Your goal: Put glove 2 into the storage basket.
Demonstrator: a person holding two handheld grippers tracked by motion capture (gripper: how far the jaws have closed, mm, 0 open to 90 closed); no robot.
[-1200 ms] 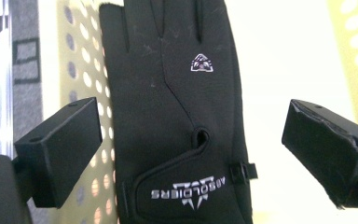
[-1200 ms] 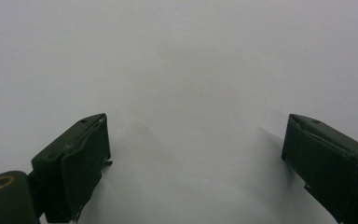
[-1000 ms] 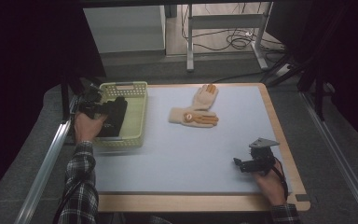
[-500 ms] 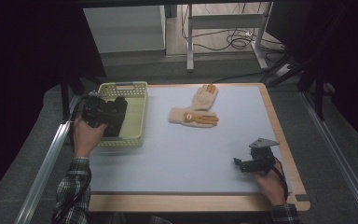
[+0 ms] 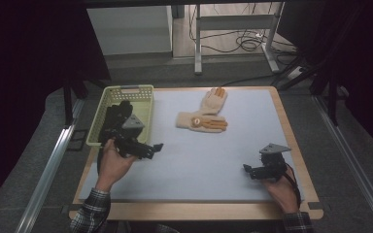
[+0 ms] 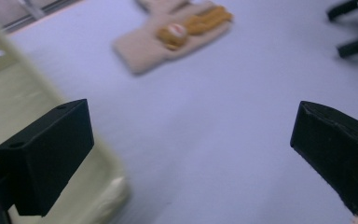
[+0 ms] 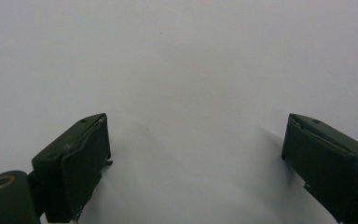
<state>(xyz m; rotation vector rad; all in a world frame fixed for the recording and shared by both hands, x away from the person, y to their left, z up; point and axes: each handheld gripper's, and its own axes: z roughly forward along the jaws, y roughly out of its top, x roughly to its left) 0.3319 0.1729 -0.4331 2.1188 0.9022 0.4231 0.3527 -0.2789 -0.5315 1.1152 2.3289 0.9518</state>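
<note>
Two beige gloves (image 5: 202, 121) near tabletop (image 5: 204, 165) far edge; one yellow basket (image 5: 143, 92) far-left corner. Left gripper (image 5: 151, 147), right gripper (image 5: 248, 170): jaws open, empty.

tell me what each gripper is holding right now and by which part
Nothing is held. The left gripper is open beside the basket, and the right gripper is open over bare mat.

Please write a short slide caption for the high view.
Left tongs beside yellow basket, right tongs low on mat; two gloves between.
</note>
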